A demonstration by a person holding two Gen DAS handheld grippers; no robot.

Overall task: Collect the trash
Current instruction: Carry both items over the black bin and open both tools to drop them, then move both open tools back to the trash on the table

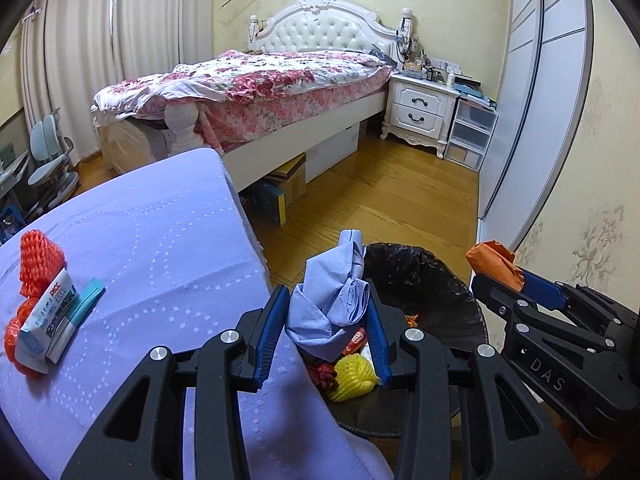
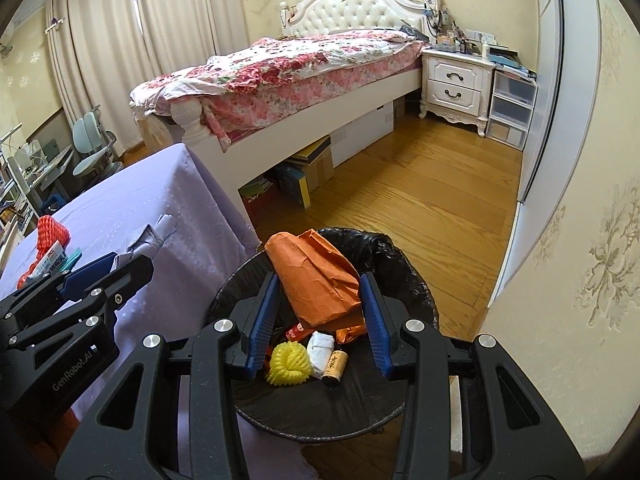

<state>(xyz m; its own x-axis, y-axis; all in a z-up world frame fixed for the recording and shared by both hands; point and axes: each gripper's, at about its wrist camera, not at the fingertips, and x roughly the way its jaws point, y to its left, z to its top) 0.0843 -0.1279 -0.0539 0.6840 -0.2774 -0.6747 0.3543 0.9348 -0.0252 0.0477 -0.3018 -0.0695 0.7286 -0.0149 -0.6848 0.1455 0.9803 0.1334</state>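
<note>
A: Both hands are loaded. The right gripper (image 2: 320, 304) is clamped on a crumpled orange paper (image 2: 316, 276), and it hangs right over the mouth of the black-lined bin (image 2: 404, 264)

B: And the left?

A: The left gripper (image 1: 328, 320) is closed on a blue crumpled wad (image 1: 332, 296), sitting at the desk (image 1: 140, 240) edge, roughly over the near rim of the bin. From its own camera I'd judge it only partly over the opening

B: So release the orange one first?

A: I'd say so. It is well centred; part the fingers and let it fall onto the yellow foam net (image 2: 289, 368) and small bottle (image 2: 335, 367) already inside. Then shift the left gripper further over the middle before letting go, or the wad may catch the rim and land on the floor

B: Anything left on the desk?

A: A red foam net (image 1: 34, 264) and a small printed packet (image 1: 52, 320), touching each other, well apart from the bin. Those come next
</note>
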